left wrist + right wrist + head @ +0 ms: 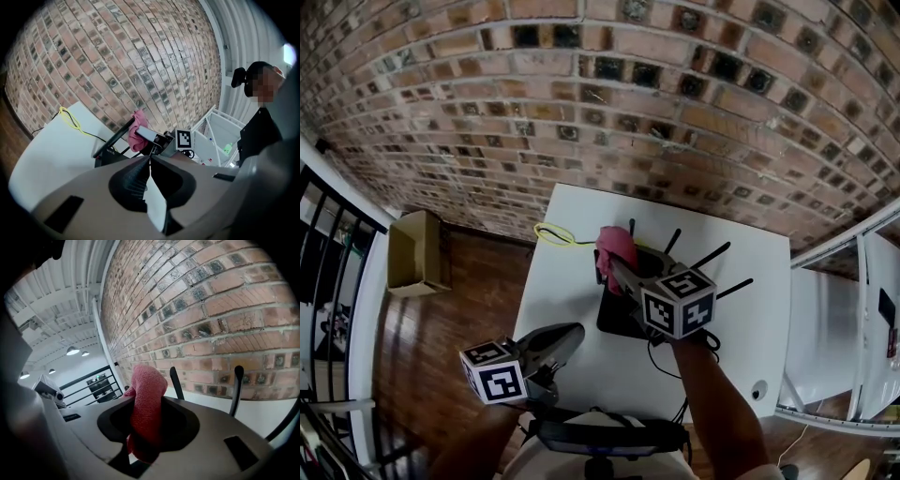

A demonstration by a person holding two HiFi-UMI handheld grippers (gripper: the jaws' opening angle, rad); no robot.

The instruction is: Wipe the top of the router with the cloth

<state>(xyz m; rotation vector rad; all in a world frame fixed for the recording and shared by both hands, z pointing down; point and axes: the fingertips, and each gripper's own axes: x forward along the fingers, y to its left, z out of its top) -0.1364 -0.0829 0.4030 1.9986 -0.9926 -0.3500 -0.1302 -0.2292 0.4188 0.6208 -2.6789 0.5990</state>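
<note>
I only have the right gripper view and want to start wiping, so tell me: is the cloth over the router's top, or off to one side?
Observer: In the head view, the right gripper holds the cloth at the far end of the router. I cannot tell whether it touches the top.
Operator: Where is my other gripper?
Observer: The left gripper is left of the router, toward the near edge of the table. It is shut and empty.
Operator: Is there anything else on the table?
Observer: A yellow cable is looped near the far left corner, apart from the router.
</note>
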